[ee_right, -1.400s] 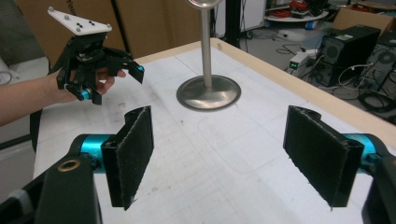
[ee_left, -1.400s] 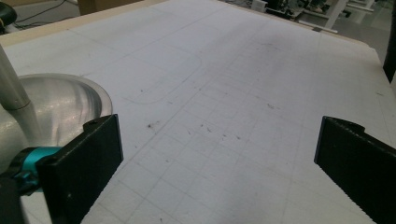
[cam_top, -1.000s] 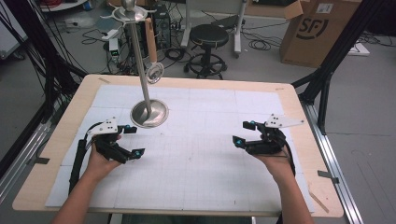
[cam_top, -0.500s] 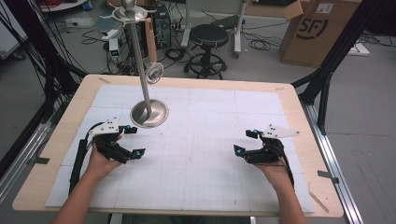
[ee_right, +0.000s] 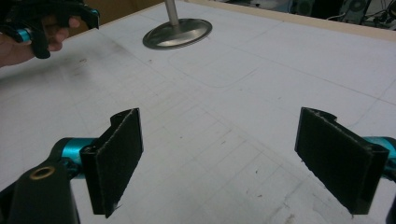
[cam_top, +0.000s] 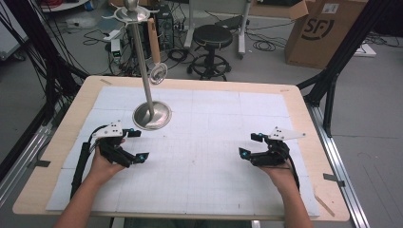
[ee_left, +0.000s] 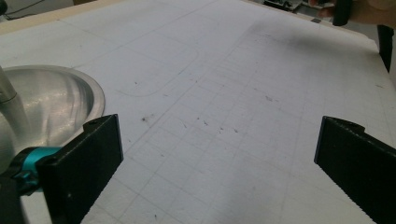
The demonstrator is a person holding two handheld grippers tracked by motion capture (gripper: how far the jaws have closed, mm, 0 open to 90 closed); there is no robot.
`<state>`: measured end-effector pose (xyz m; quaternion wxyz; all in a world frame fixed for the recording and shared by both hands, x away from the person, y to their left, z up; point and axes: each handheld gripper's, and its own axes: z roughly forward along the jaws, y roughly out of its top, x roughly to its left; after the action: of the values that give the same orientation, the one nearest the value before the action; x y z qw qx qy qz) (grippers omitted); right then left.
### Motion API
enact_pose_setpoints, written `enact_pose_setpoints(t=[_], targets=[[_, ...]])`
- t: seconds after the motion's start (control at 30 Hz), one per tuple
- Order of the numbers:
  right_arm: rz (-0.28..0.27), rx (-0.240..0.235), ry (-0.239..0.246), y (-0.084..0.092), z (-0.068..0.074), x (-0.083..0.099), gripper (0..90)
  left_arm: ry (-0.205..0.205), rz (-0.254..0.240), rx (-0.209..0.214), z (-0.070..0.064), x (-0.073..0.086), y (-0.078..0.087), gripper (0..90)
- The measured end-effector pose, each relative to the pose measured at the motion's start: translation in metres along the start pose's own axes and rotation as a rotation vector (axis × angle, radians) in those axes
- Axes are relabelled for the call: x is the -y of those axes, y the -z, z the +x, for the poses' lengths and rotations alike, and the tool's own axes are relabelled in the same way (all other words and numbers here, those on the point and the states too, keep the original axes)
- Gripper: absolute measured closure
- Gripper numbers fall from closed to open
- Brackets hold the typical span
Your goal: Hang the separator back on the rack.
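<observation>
A metal stand with a round base point(cam_top: 152, 116) and a tall pole point(cam_top: 141, 57) rises from the back left of the white gridded mat point(cam_top: 204, 185). A small round silver piece point(cam_top: 158, 73) hangs beside the pole. My left gripper point(cam_top: 139, 144) rests just in front of the base, open and holding nothing. In the left gripper view point(ee_left: 219, 172) the base point(ee_left: 51, 100) lies close at the left. My right gripper point(cam_top: 250, 145) sits on the mat's right side, open and holding nothing. The right gripper view point(ee_right: 219, 158) looks across at the base point(ee_right: 177, 32) and the left hand point(ee_right: 28, 44).
The mat covers a wooden table point(cam_top: 313, 142) with black frame posts point(cam_top: 332, 71) at its corners. On the floor beyond the far edge are a black stool point(cam_top: 212, 35), a cardboard box point(cam_top: 323, 28) and cables point(cam_top: 266, 45).
My right gripper has drawn back a little toward the table's near edge and slightly right. The left gripper and the stand have stayed put.
</observation>
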<state>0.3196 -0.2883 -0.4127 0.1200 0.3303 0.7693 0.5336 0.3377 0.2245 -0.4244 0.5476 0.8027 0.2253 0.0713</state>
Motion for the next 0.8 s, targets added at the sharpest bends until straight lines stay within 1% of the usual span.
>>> enact_pose_setpoints(t=[0.13,0.23,0.37,0.6,0.8], targets=[[0.005,0.011,0.001,-0.0001,-0.0012,0.0003,14.4,-0.001,0.003,0.010,-0.0016,0.0008,0.0000,1.7],[0.013,0.023,0.011,0.0004,-0.0003,0.0004,14.4,-0.003,0.003,0.014,-0.0021,0.0010,-0.0003,1.7],[0.021,0.036,0.018,0.0001,0.0000,0.0006,14.4,0.001,-0.007,0.014,-0.0017,0.0007,0.0005,1.7],[0.030,0.034,0.013,-0.0008,-0.0026,0.0021,14.4,0.002,-0.004,0.009,-0.0016,0.0008,0.0005,1.7],[0.027,0.033,0.011,0.0003,-0.0022,0.0020,14.4,0.001,0.001,0.010,-0.0013,0.0011,-0.0008,1.7]])
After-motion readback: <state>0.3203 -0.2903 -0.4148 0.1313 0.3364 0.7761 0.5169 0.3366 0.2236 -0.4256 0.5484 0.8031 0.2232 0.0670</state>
